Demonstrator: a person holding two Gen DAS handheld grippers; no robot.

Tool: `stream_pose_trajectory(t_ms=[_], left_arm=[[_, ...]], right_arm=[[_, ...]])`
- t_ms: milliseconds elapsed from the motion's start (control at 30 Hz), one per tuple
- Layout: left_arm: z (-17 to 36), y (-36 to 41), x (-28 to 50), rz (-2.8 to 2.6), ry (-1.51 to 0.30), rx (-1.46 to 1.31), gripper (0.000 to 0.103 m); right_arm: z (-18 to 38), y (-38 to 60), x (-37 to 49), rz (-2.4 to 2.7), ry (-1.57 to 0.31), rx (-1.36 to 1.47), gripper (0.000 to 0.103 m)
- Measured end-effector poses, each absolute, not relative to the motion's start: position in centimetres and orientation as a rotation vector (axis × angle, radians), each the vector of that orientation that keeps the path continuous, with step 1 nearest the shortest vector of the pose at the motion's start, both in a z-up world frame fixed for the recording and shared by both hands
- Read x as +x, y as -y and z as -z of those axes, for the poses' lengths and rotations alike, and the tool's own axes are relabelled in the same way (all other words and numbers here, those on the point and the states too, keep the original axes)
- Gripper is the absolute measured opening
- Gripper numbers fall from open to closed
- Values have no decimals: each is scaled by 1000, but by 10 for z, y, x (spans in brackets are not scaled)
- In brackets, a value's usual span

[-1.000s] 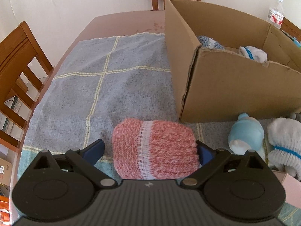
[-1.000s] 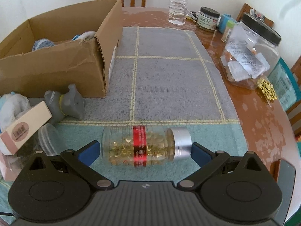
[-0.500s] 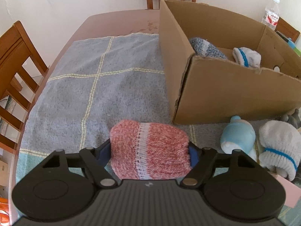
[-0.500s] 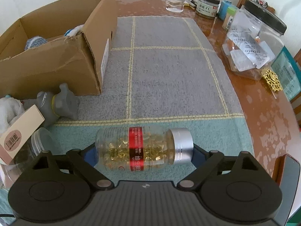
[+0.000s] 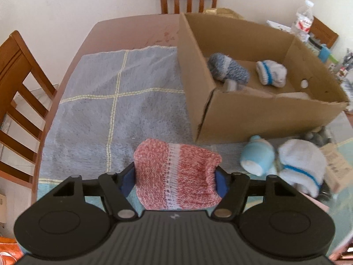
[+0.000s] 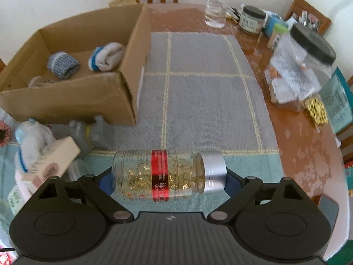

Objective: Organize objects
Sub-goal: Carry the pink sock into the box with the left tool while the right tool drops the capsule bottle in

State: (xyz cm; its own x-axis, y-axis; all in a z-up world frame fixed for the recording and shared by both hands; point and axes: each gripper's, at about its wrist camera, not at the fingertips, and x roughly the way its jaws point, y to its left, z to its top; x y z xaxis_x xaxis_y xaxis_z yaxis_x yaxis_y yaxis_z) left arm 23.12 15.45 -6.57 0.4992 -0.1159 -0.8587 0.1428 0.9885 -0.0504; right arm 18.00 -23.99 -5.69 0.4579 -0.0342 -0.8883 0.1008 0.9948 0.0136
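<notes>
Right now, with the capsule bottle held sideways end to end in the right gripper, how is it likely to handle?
The capsule bottle looks rigid, so the right gripper probably won't squash it. Its smooth clear wall and metal cap may slip under a loose grip. Being round, it would likely roll if set down sideways on the cloth.

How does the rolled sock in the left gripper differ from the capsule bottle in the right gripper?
The red-and-white sock roll is soft, opaque knit; the capsule bottle is clear and rigid, showing golden capsules inside. The sock roll bulges between the closing jaws of the left gripper; the bottle keeps its shape in the right gripper. The sock roll has a white band, the bottle a red label and silver cap. Both lie crosswise, gripped end to end.
</notes>
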Motion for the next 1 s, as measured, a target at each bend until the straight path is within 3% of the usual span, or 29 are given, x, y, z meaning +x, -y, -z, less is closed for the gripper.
stream_pose_trajectory(t_ms=[500,1000], left_arm=[[-24,-117,237,341,-922,91,69],[-30,-88,291,361,-897,130,69]], right_arm=[[-30,197,198,-134,-958,-6,96],[-46,152,295,-232,-866,-54,96]])
